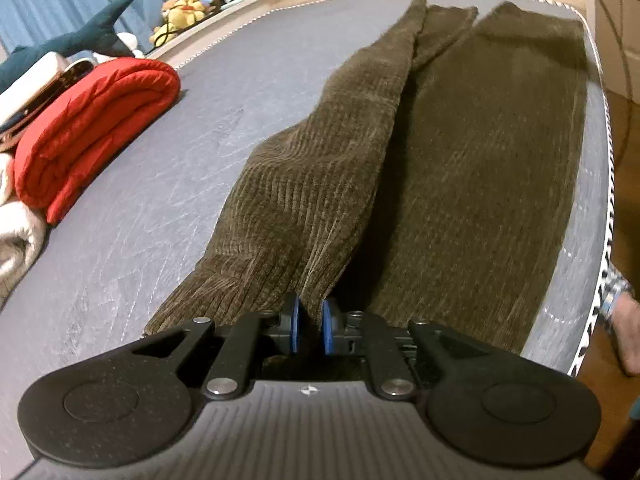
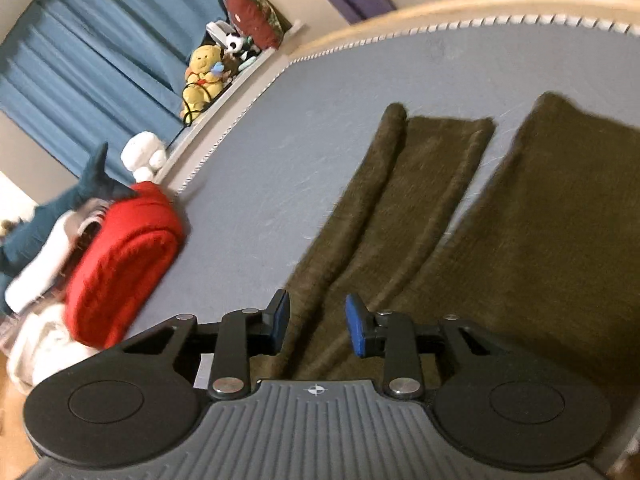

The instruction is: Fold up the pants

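Note:
Brown corduroy pants (image 1: 480, 152) lie lengthwise on the grey mattress (image 1: 160, 200), their two legs stretching away from me. My left gripper (image 1: 313, 322) is shut on a raised fold of the pants at the near end, and the blue pads pinch the cloth. This pulls the left leg (image 1: 320, 168) up into a ridge. In the right wrist view the pants (image 2: 540, 220) lie flat beneath my right gripper (image 2: 318, 320). Its blue pads (image 2: 358, 328) stand apart above the left leg's rolled edge (image 2: 380, 184) and press on nothing.
A folded red blanket (image 1: 92, 128) and white bedding (image 1: 16, 236) lie at the mattress's left side. Plush toys (image 1: 188, 0) and a blue curtain (image 2: 100, 60) line the far wall. The mattress's right edge (image 1: 604, 200) drops to the floor, where a bare foot (image 1: 628, 328) stands.

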`<action>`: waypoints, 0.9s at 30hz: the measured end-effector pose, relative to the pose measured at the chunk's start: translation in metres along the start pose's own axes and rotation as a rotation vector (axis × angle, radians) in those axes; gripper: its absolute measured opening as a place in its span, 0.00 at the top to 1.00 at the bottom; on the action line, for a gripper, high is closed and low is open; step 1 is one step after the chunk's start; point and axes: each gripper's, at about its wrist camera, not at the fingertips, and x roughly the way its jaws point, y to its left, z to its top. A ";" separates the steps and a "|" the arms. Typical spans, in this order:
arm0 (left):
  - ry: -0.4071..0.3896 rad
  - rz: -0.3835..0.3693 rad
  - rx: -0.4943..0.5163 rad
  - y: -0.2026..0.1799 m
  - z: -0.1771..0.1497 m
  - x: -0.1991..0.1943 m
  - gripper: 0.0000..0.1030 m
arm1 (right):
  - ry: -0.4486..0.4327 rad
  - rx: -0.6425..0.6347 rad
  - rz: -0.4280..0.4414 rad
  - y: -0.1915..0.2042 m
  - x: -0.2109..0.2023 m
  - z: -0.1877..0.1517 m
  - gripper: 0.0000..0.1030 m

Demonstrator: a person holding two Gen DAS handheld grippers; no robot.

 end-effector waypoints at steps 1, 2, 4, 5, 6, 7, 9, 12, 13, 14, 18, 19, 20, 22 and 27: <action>-0.003 -0.001 0.001 0.000 0.000 0.000 0.87 | 0.003 0.009 0.010 -0.001 0.006 0.004 0.67; -0.005 -0.004 -0.003 0.001 -0.001 -0.001 0.87 | 0.004 0.020 0.015 -0.003 0.015 0.007 0.67; -0.010 -0.015 -0.014 0.005 -0.003 -0.001 0.87 | 0.006 0.053 0.024 -0.011 0.035 0.010 0.67; -0.013 -0.020 -0.018 0.007 -0.004 -0.001 0.88 | 0.012 0.069 0.026 -0.016 0.045 0.011 0.67; -0.014 -0.026 -0.019 0.008 -0.004 -0.001 0.88 | 0.022 0.083 0.026 -0.022 0.058 0.010 0.67; -0.015 -0.032 -0.018 0.010 -0.005 0.001 0.88 | 0.032 0.089 0.022 -0.024 0.069 0.010 0.67; -0.012 -0.041 -0.009 0.012 -0.004 0.003 0.89 | 0.051 0.096 0.016 -0.029 0.089 0.009 0.67; -0.009 -0.048 -0.011 0.016 -0.004 0.004 0.89 | 0.069 0.085 0.041 -0.029 0.121 0.009 0.67; -0.008 -0.048 -0.015 0.018 -0.003 0.005 0.89 | 0.067 0.082 0.033 -0.030 0.130 0.009 0.67; -0.007 -0.049 -0.019 0.019 -0.003 0.005 0.89 | 0.065 0.085 0.015 -0.031 0.140 0.010 0.67; -0.007 -0.050 -0.023 0.020 -0.002 0.005 0.89 | 0.089 0.121 -0.006 -0.036 0.172 0.011 0.66; -0.007 -0.051 -0.020 0.020 -0.002 0.005 0.89 | 0.092 0.122 -0.009 -0.036 0.178 0.011 0.66; -0.006 -0.050 -0.018 0.020 -0.002 0.005 0.89 | 0.093 0.121 -0.010 -0.036 0.183 0.011 0.66; -0.005 -0.049 -0.018 0.020 -0.002 0.006 0.89 | 0.090 0.116 -0.009 -0.033 0.190 0.011 0.66; -0.006 -0.044 -0.031 0.020 0.000 0.005 0.89 | 0.067 0.103 -0.021 -0.025 0.198 0.011 0.76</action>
